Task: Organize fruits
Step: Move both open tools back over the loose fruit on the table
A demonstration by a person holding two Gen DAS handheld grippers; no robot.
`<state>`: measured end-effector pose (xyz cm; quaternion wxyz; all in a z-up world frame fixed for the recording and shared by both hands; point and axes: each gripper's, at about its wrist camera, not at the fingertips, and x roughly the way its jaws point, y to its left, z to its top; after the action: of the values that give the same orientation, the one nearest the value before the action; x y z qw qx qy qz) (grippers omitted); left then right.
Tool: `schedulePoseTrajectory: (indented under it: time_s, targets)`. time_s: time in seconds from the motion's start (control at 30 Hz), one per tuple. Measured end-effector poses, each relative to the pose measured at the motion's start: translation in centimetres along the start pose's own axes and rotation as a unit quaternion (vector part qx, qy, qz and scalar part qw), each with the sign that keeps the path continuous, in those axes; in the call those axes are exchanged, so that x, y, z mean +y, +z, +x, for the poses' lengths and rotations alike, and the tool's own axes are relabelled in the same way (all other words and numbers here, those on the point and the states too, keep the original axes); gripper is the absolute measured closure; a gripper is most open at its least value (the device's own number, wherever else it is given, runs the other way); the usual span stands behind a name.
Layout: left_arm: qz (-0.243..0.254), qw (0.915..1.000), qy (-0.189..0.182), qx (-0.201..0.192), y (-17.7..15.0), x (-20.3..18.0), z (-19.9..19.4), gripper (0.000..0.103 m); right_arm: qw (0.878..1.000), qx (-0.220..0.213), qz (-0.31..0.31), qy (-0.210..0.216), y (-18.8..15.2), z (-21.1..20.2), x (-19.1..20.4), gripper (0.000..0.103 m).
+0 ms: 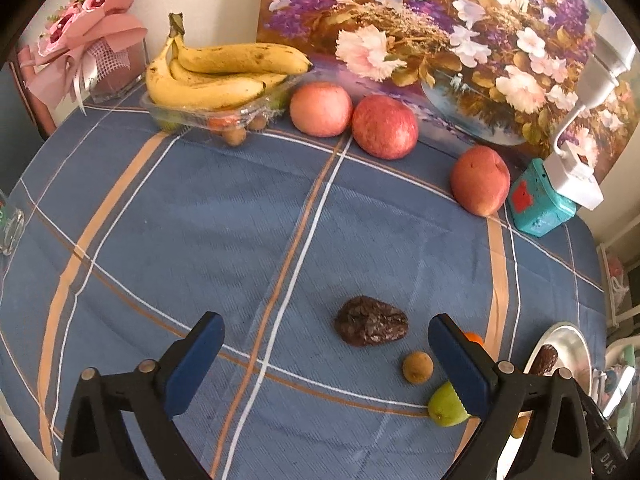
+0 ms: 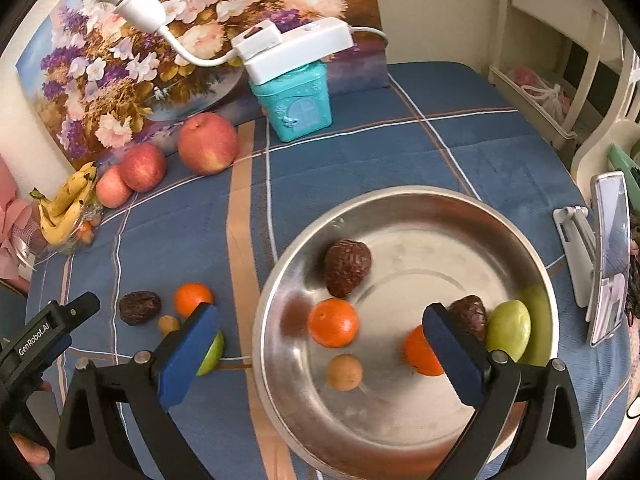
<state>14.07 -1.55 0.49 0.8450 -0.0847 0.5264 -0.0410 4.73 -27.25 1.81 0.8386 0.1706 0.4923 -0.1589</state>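
Observation:
My left gripper (image 1: 326, 364) is open and empty above the blue cloth. A dark wrinkled fruit (image 1: 371, 321) lies between its fingers, a small brown fruit (image 1: 417, 367) and a green fruit (image 1: 447, 401) beside the right finger. My right gripper (image 2: 320, 356) is open and empty over the steel bowl (image 2: 400, 208). The bowl holds two oranges (image 2: 333, 322), two dark fruits (image 2: 346, 267), a brown fruit (image 2: 344, 372) and a green fruit (image 2: 508, 330). An orange (image 2: 193, 298) lies on the cloth left of the bowl.
Bananas (image 1: 224, 72) in a clear tray and three apples (image 1: 385, 126) line the back by a flower painting (image 1: 460, 40). A teal box (image 2: 294, 104) carries a white lamp base. A phone on a stand (image 2: 610, 256) is right of the bowl.

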Motion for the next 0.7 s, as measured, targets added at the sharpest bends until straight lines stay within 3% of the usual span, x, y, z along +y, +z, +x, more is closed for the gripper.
schedulePoseTrajectory:
  time_s: [0.2,0.33,0.7]
  targets:
    - [-0.010,0.9998,-0.005,-0.018,1.1,0.7,-0.1,0.000,0.999,-0.004,-0.042,0.017,0.4,0.4,3.2,0.001]
    - [-0.003,0.9999,-0.013,-0.003,1.5,0.8,0.8,0.000,0.997,0.002,-0.066,0.042,0.5,1.3,5.7,0.001]
    - [-0.003,0.9986,-0.026,0.046,2.3,1.0,3.4,0.000,0.995,0.018,-0.091,0.039,0.8,4.0,8.9,0.001]
